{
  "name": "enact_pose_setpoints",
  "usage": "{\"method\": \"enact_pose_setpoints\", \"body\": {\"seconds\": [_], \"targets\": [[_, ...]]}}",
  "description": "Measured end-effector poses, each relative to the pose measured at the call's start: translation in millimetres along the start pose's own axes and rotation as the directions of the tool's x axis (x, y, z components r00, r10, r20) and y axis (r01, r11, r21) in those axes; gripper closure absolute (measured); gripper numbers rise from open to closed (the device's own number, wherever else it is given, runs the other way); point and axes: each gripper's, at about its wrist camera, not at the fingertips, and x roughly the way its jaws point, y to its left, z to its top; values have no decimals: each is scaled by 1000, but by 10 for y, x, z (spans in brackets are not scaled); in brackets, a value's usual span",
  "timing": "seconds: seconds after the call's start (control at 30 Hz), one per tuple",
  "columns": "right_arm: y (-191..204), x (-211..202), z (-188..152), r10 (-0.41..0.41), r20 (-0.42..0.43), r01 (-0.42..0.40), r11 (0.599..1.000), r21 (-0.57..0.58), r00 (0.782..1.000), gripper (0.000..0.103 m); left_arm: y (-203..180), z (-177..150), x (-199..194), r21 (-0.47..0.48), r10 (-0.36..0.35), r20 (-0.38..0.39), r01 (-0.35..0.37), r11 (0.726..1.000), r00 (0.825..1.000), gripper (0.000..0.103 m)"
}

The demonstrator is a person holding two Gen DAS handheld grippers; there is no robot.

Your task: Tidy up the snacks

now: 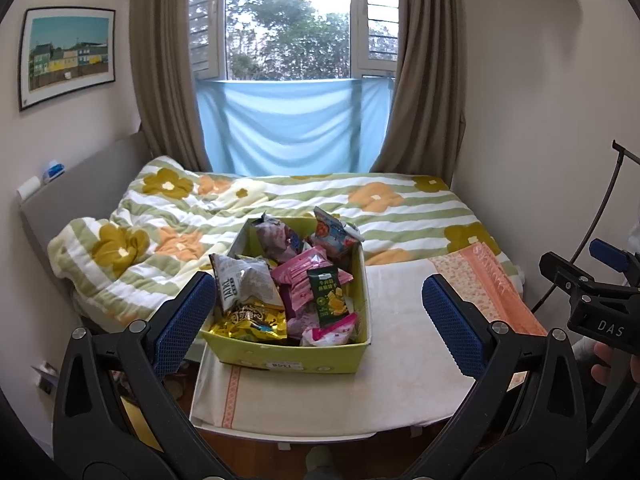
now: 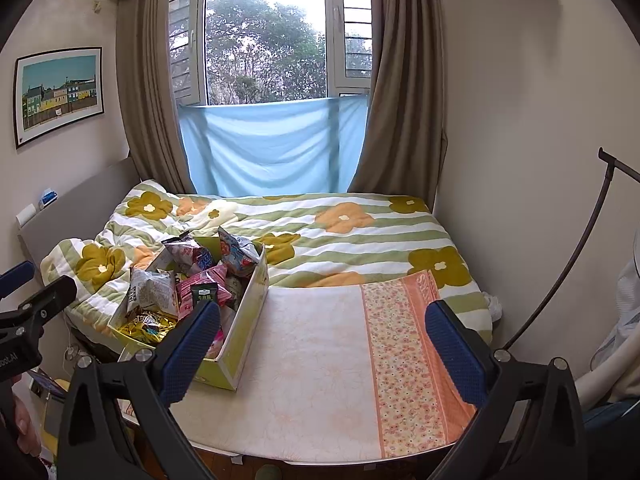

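Observation:
A yellow-green cardboard box (image 1: pixel 296 358) (image 2: pixel 250 312) stands on a cloth-covered table (image 1: pixel 408 380) (image 2: pixel 320 360) at the foot of a bed. Several snack packets fill it: a grey-white bag (image 1: pixel 244 284), a gold bag (image 1: pixel 252 322), pink packets (image 1: pixel 304 276), a small green packet (image 1: pixel 330 298), a purple bag (image 1: pixel 276 236) and a red-blue bag (image 1: pixel 334 232). My left gripper (image 1: pixel 318 320) is open, its blue pads either side of the box's near end, short of it. My right gripper (image 2: pixel 326 344) is open over the bare cloth to the right of the box.
A bed with a green-striped flower quilt (image 1: pixel 280 196) (image 2: pixel 340 232) lies behind the table. A flowered orange cloth strip (image 2: pixel 404 360) covers the table's right part. Walls close in left and right. A curved black stand (image 2: pixel 576 248) rises at the right. A curtained window (image 1: pixel 288 20) is at the back.

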Motion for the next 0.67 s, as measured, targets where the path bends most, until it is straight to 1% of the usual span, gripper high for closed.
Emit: {"method": "enact_pose_setpoints", "body": {"seconds": [0.23, 0.33, 0.43, 0.57, 0.67], "targets": [[-17, 11, 12, -2, 0, 2, 1000, 4, 1000, 1, -8, -13, 3, -2, 2, 5, -2, 1000, 1000, 0], [-28, 16, 19, -3, 0, 3, 1000, 5, 1000, 1, -17, -25, 6, -4, 14, 0, -14, 1000, 1000, 0], [-27, 17, 19, 0, 0, 0, 1000, 6, 1000, 1, -22, -38, 7, -3, 9, -2, -9, 1000, 1000, 0], [-28, 23, 11, 8, -9, -8, 1000, 3, 1000, 1, 12, -54, -23, -32, -11, 2, 11, 999, 1000, 0], [-9, 40, -2, 20, -23, -20, 1000, -6, 1000, 1, 55, -87, -42, -47, 18, 0, -18, 999, 1000, 0]]}}
